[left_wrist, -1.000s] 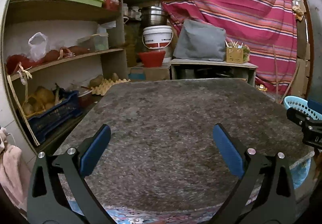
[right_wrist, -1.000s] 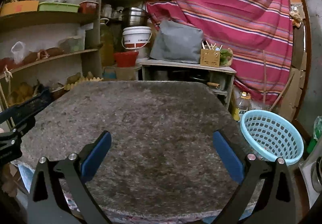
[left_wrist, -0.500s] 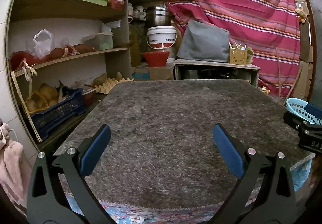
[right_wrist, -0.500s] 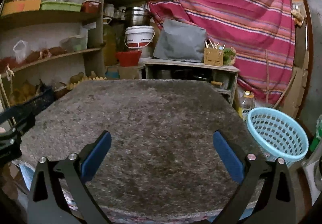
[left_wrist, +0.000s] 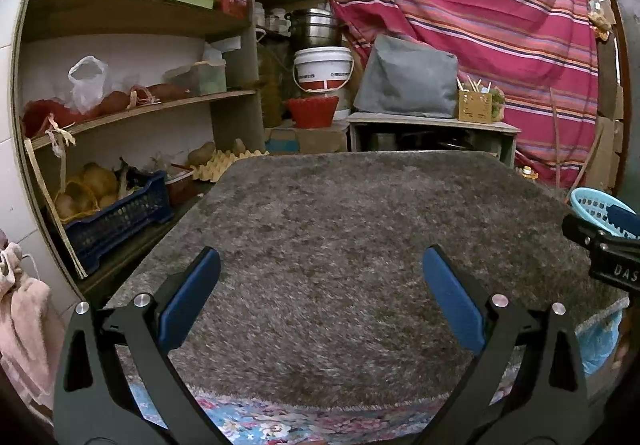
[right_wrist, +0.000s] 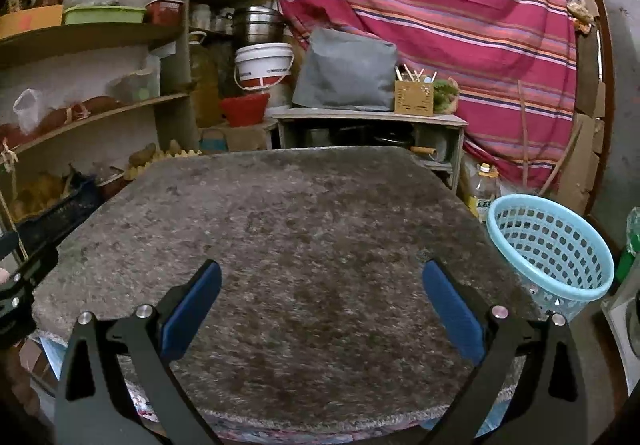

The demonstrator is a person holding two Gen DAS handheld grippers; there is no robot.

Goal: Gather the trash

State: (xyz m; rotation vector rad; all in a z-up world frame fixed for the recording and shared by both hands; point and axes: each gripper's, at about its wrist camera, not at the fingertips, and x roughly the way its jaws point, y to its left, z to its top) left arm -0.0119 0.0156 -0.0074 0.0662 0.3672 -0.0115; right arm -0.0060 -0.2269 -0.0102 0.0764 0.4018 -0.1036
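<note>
Hovering over the near edge of the tabletop [left_wrist: 340,245], which is covered by a grey shaggy rug, the left gripper [left_wrist: 320,273] has its blue-padded fingers [left_wrist: 188,301] spread wide apart with nothing between them. Taking that tabletop as the landmark and going from left to right: a pink cloth [left_wrist: 24,321] hangs at its near left, beside the white tiled wall. Wooden shelves [left_wrist: 132,113] stand along its left side, with a dark blue crate [left_wrist: 116,221] of potatoes on the lowest level, a cardboard egg tray [left_wrist: 224,165] just behind that, and a white plastic bag [left_wrist: 86,83] on the level above. Beyond the far left corner sit a red basin [left_wrist: 312,111] and a white bucket [left_wrist: 323,69], with steel pots above. Behind the far edge a low stand carries a grey bag [left_wrist: 406,83] and a small wooden box [left_wrist: 474,107] of sticks, all in front of a red striped cloth [left_wrist: 480,5].

The right gripper [right_wrist: 320,277] hangs over the near edge too, its fingers equally wide apart and empty. No trash shows on the rug in either view. Off the right edge of the tabletop, lower down, stands the light blue basket [right_wrist: 548,249]; nothing is visible inside it from here. A yellow-capped bottle [right_wrist: 482,187] stands just behind it.
</note>
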